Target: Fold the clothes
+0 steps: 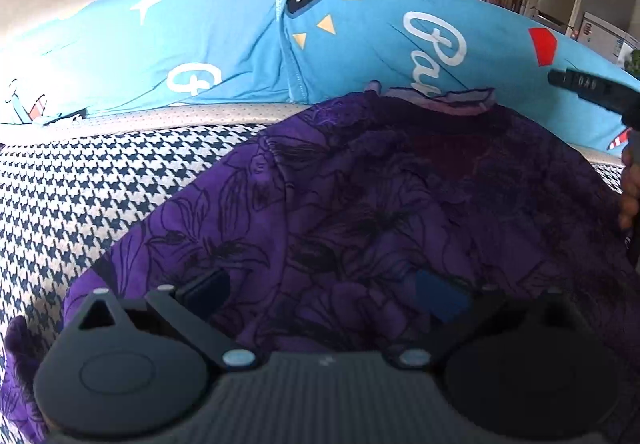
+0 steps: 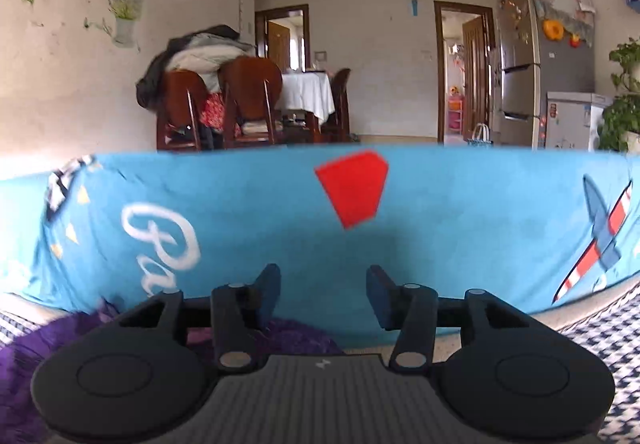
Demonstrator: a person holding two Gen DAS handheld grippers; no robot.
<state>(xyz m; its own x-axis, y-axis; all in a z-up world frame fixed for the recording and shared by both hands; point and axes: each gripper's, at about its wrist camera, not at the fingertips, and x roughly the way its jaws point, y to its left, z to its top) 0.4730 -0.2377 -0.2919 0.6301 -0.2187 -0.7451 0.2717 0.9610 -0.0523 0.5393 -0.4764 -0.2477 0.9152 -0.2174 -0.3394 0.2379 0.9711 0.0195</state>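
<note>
A purple garment with a dark flower print (image 1: 400, 212) lies spread on a houndstooth-covered surface (image 1: 80, 196), its pale collar (image 1: 460, 100) at the far side. My left gripper (image 1: 320, 286) hovers low over the garment's near part, jaws wide apart and open, gripping no cloth. At the right edge of this view is the right gripper's black body (image 1: 584, 88), held by a person's hand (image 1: 630, 200). In the right wrist view my right gripper (image 2: 324, 284) is open and empty, raised above the purple garment (image 2: 40, 348) and facing a blue printed cloth (image 2: 440, 224).
The blue printed cloth (image 1: 220, 36) drapes along the far side of the houndstooth surface (image 2: 600, 344). Beyond it stand wooden chairs (image 2: 248, 100) piled with clothes, a table with a white cloth (image 2: 308, 92), a fridge (image 2: 532, 56) and potted plants (image 2: 624, 116).
</note>
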